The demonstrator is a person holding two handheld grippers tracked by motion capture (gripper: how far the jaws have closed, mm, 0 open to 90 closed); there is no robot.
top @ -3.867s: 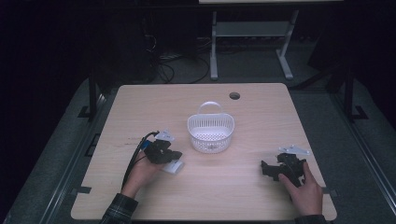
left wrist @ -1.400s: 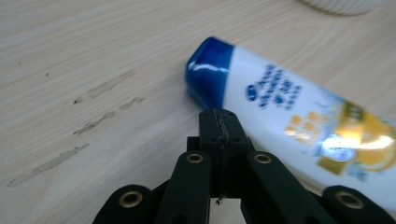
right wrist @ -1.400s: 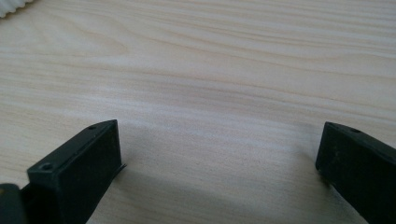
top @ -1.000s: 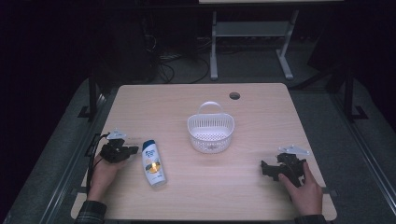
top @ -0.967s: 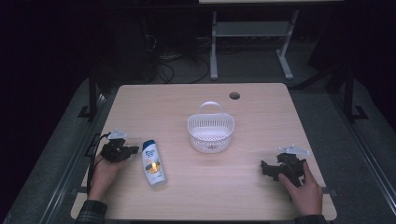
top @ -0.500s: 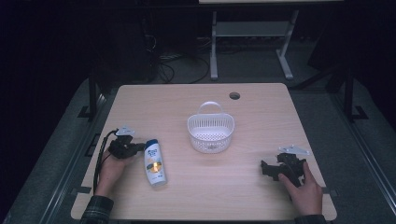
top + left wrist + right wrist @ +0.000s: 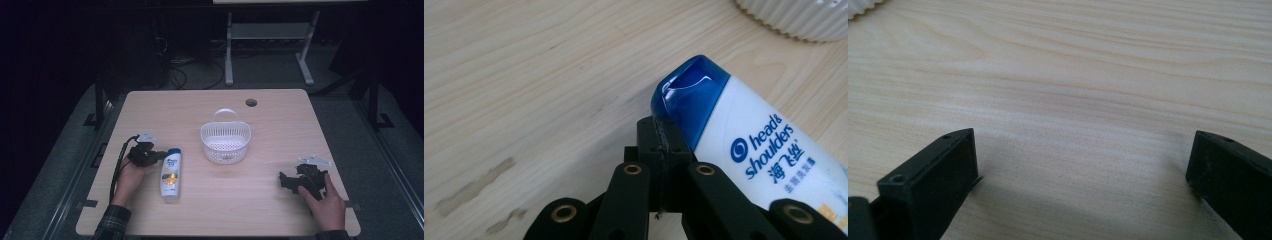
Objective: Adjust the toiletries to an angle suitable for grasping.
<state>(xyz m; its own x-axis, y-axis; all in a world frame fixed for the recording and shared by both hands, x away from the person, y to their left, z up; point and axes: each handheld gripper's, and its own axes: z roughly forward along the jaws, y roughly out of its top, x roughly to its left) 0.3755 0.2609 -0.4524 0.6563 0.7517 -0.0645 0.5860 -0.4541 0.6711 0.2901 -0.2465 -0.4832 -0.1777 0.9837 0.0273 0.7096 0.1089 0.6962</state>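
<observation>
The left gripper (image 7: 159, 155) sits on the near left part of the wooden surface (image 7: 280, 125), with a hand (image 7: 128, 176) around it. Its fingers (image 7: 663, 145) are pressed tight together with nothing between them. Their tip is touching, or almost touching, the blue cap (image 7: 689, 95) of a white shampoo bottle (image 7: 170, 173). The bottle lies flat on the surface just right of this gripper, with its cap pointing to the far side.

The right gripper (image 7: 284, 180) rests low on the near right part of the surface, held by the other hand (image 7: 327, 204). Its fingers (image 7: 933, 175) are spread wide apart and hold nothing, with bare wood between them.

A white basket (image 7: 226, 141) with a handle stands near the middle of the surface. I cannot see anything inside it. It is well apart from both grippers and from the bottle.

There is a small round hole (image 7: 251, 102) near the far edge. The far part of the surface and the space between the bottle and the right gripper are open.
</observation>
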